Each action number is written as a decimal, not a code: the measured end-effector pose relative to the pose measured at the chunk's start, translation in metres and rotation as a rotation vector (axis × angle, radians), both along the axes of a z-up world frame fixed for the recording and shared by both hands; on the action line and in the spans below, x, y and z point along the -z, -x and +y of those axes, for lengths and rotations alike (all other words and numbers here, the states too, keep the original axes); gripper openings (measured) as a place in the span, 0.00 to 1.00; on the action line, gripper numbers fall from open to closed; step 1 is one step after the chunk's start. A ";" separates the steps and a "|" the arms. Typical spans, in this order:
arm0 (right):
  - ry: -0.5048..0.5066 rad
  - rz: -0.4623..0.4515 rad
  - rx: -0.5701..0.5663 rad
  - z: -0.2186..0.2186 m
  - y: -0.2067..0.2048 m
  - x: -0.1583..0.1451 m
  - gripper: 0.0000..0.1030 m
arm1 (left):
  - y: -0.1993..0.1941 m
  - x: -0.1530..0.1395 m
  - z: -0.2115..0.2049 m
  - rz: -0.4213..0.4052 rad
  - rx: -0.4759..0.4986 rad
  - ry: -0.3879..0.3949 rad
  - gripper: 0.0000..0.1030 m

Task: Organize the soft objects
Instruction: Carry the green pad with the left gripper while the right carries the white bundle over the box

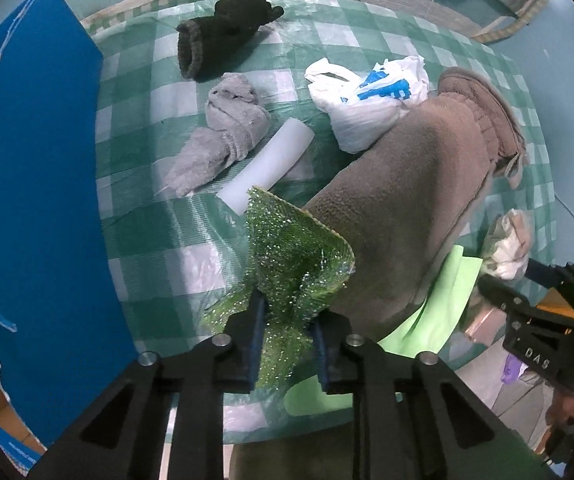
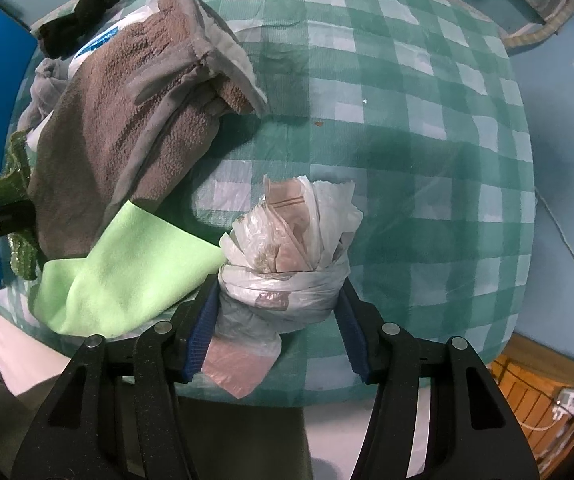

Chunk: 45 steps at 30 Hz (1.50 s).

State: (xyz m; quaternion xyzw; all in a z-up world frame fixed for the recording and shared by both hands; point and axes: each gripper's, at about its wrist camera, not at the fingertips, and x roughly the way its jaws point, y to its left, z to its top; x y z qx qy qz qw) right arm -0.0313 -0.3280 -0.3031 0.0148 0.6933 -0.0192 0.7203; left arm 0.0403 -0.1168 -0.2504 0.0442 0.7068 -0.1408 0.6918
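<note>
Left gripper clamps sparkly green cloth; right gripper clamps plastic bag bundle. Only left view shows white roll. Right view: bare checkered tablecloth.

Dim, bluish indoor light fills both wrist views; the fisheye bends the checked tablecloth at the rims (corners go black). Soft shadow pools ahead of the right gripper; its base blurs.

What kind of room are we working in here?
Probably a home: a round table under a green checked plastic cloth, piled with a brown towel, a black sock and carrier bags, a cardboard box beside it.
</note>
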 end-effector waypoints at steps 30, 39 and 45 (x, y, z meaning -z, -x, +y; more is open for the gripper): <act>0.042 -0.145 -0.074 0.021 0.000 -0.104 0.51 | 0.026 -0.073 0.008 -0.128 -0.002 -0.022 0.17; 0.029 -0.178 -0.127 0.040 -0.007 -0.129 0.51 | 0.027 -0.099 0.026 -0.165 -0.048 -0.015 0.17; 0.015 -0.201 -0.168 0.057 -0.017 -0.142 0.51 | 0.027 -0.113 0.042 -0.186 -0.094 -0.011 0.17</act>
